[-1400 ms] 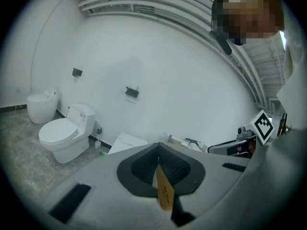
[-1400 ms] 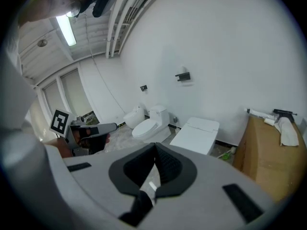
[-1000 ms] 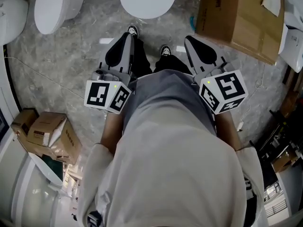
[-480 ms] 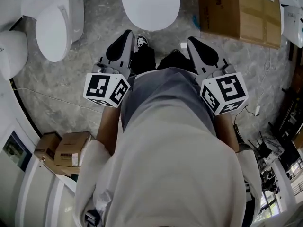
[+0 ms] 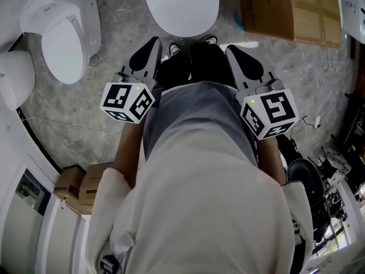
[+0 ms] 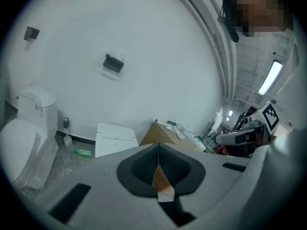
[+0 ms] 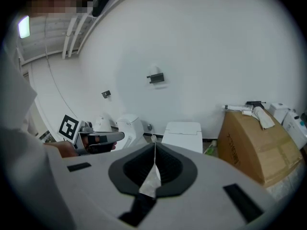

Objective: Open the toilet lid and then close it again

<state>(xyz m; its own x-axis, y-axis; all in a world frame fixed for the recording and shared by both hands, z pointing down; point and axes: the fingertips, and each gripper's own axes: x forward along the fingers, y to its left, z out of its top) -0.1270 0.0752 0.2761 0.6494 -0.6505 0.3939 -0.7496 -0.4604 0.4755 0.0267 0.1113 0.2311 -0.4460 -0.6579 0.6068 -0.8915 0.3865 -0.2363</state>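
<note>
The white toilet [image 5: 179,4] stands straight ahead in the head view, its lid down. Only its tank top [image 6: 114,137] shows in the left gripper view, and the tank [image 7: 182,132] again in the right gripper view. My left gripper [image 5: 153,43] is held in the air short of the bowl's front left. It is shut with nothing between the pads [image 6: 158,150]. My right gripper [image 5: 232,50] hangs level with it at the front right. It is also shut and empty, and its pads [image 7: 154,152] meet along one line. Neither touches the toilet.
Two more white toilets [image 5: 65,30] [image 5: 14,76] stand at the left. A large cardboard box [image 5: 291,10] sits right of the toilet, with small items on top [image 7: 252,108]. A green bottle [image 6: 84,152] lies by the wall. Small boxes [image 5: 85,184] and cables lie behind.
The person has stepped toward the toilet, and both shut grippers came forward with them. The feet now stand right at the bowl's front edge.
</note>
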